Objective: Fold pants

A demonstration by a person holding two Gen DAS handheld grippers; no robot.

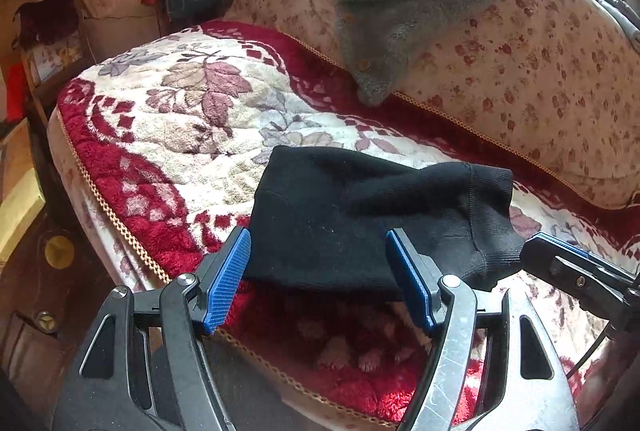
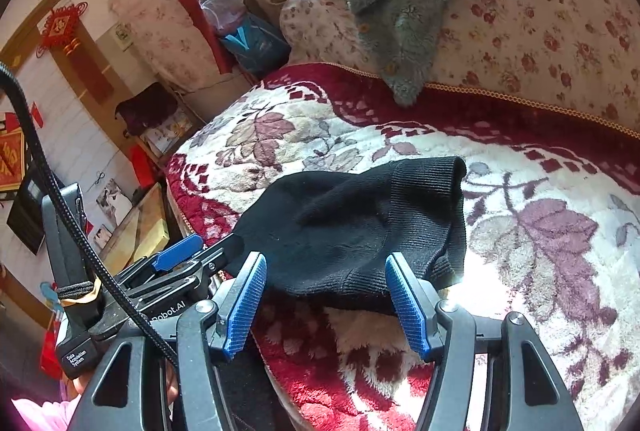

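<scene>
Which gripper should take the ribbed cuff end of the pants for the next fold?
Probably right: the right gripper, open, sits nearer the ribbed cuff; the left gripper, also open, faces the pants' plain end.

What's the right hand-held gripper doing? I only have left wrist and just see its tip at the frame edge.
Observer: The right hand-held gripper is open, pads wide apart, nothing clamped.
Operator: Where is it relative to the pants?
Observer: At the near edge of the black pants. The edge lies between its fingers in the right wrist view; I can't tell whether they touch.
Operator: Anything near my gripper from that side?
Observer: A black braided cable crosses in front of the body of the left hand-held gripper.
</scene>
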